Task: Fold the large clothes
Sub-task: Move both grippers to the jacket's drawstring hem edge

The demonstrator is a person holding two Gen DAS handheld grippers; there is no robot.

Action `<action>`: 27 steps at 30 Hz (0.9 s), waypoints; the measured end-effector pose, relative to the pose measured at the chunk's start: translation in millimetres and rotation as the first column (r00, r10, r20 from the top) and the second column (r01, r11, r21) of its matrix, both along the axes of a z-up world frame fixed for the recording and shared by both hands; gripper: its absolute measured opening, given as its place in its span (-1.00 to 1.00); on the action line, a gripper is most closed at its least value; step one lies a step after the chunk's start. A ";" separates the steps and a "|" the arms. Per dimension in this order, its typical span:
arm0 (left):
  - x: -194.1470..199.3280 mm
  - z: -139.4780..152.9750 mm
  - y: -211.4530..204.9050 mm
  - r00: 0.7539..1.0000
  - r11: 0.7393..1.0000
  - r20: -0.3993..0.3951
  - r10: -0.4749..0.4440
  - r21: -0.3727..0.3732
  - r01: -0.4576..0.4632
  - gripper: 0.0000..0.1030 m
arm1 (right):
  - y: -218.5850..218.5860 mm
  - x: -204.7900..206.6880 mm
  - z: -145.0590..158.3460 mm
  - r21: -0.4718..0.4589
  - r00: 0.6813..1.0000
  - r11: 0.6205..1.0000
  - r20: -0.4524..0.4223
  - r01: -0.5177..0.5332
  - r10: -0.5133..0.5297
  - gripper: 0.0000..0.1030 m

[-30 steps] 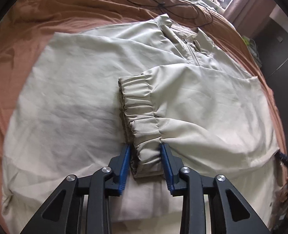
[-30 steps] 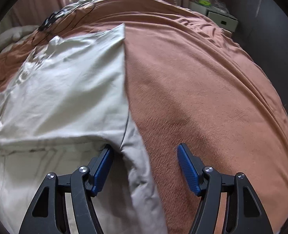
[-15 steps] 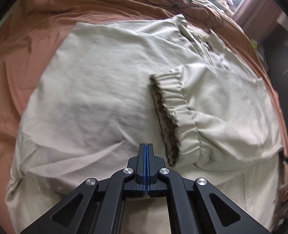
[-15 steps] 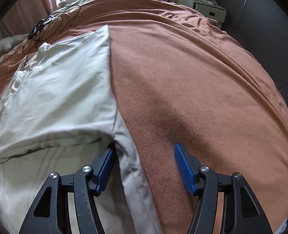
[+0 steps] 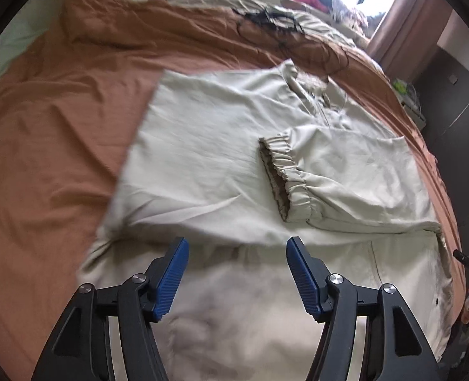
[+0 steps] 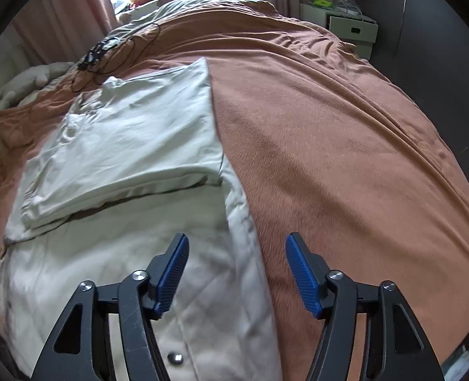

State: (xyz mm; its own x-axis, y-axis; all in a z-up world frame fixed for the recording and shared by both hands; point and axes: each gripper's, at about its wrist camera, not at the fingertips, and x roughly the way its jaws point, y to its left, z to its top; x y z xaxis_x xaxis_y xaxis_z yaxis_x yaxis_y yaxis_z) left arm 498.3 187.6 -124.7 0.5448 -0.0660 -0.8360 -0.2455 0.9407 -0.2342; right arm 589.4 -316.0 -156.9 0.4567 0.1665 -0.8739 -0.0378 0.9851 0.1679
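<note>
Left wrist view: the left gripper (image 5: 237, 271) is being held with its 2 blue pads (image 5: 170, 276) spread wide apart, nothing clamped between them, above the near part of the beige jacket (image 5: 209, 146). The jacket is being shown spread flat on the orange bedspread (image 5: 43, 133), with 1 sleeve laid across its front and the gathered elastic cuff (image 5: 282, 177) lying near the middle. Farther off, the collar (image 5: 301, 79) is being seen, and beyond it a tangle of black cable (image 5: 275, 22) on the bedspread.

In the right wrist view, the right gripper (image 6: 237, 270) is likewise being held wide open and empty, over the jacket's right edge where cloth meets bedspread. A white drawer unit (image 6: 348, 27) is being seen at the far side.
</note>
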 end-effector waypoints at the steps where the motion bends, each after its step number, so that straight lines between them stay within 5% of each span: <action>1: -5.2 2.8 1.7 1.000 1.000 0.004 0.003 -0.001 -0.003 0.28 | -1.1 -6.0 2.6 0.002 1.000 1.000 0.008 0.001 -0.001 0.33; 14: -110.3 34.7 10.5 0.991 0.991 0.105 0.088 0.090 -0.097 0.42 | -27.7 -69.2 15.9 0.055 0.998 0.998 0.054 0.037 -0.040 0.34; 22: -163.2 50.3 6.1 0.981 0.989 0.163 0.104 0.086 -0.119 0.72 | -45.4 -102.8 19.2 0.081 0.996 0.995 0.066 0.060 -0.066 0.34; 27: -193.0 56.7 0.8 0.973 0.989 0.209 0.093 0.096 -0.116 0.97 | -53.4 -125.2 27.4 0.144 0.991 0.987 0.102 0.068 -0.083 0.67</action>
State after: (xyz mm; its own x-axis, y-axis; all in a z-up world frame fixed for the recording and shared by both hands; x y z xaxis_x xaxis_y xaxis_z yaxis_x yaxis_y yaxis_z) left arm 305.3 188.3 -68.0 0.7032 0.0843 -0.7059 -0.3014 0.9346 -0.1887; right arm 464.3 -369.3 -129.4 0.5621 0.2452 -0.7899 0.0103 0.9529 0.3032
